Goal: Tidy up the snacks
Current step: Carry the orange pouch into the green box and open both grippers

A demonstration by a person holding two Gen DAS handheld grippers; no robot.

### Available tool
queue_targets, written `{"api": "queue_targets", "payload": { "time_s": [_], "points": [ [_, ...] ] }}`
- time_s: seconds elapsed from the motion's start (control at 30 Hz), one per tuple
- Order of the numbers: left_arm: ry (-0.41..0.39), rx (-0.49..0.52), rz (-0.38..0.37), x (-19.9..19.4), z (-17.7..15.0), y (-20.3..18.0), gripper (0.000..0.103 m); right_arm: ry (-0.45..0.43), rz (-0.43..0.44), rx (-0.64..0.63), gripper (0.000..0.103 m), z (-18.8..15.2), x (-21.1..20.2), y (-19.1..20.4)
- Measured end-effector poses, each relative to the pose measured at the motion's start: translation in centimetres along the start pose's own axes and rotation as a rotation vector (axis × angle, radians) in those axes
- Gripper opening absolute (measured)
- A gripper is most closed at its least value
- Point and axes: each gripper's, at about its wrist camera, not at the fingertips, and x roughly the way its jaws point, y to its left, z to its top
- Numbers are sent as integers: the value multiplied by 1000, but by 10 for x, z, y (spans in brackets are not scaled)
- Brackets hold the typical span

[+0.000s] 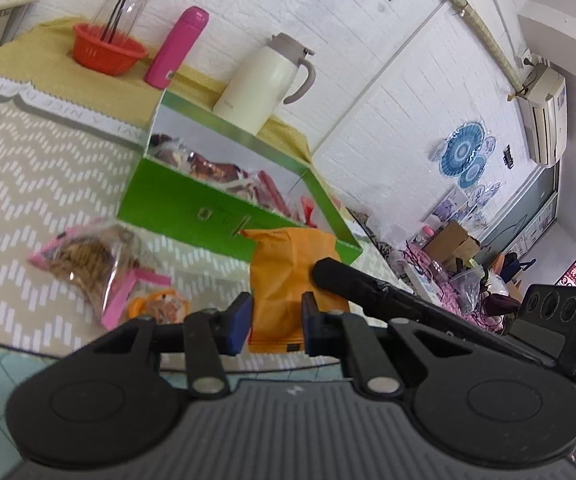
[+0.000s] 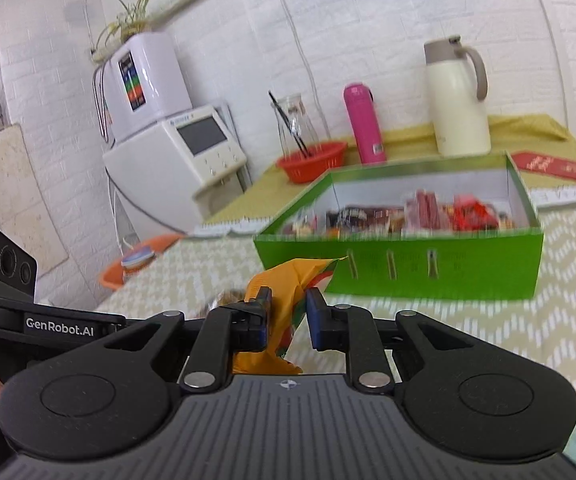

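- Left gripper (image 1: 276, 324): clenched on the lower part of the orange snack bag (image 1: 284, 264), which fills the gap between its blue pads.
- Right gripper (image 2: 288, 312): clamped on a crumpled edge of the same bag; one of its fingers lies across the bag's upper right corner in the left wrist view.
- Orange snack bag: held between both grippers, just in front of the green box (image 1: 184, 204), at the near table edge.
- Green box: open, on the chevron tablecloth (image 1: 28, 160), and holds several red and brown wrapped snacks.
- Clear cookie packet (image 1: 84, 260), pink-edged: on the cloth, left of the bag.
- Small orange packet (image 1: 160, 304): just beside the cookie packet.
- Behind the box: cream jug (image 1: 264, 80), pink flask (image 1: 176, 48), red basket (image 1: 106, 48).
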Motion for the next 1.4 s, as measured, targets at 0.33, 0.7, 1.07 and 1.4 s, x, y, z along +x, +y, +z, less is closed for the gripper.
{"api": "queue_targets", "payload": {
  "time_s": [0.33,0.7,1.07,1.4],
  "points": [
    [-60,14,2,37,65,0,7,-110,-31,-23,34,48,30,-10],
    [-19,-15,60,97,101,30,7,-84,-44,20,33,59,83,-50],
    [-90,-7,118,111,106,39,102,-90,-116,27,75,50,104,-74],
    [-127,72,247,97,104,20,102,-147,-179,57,103,46,80,-84]
  ]
}}
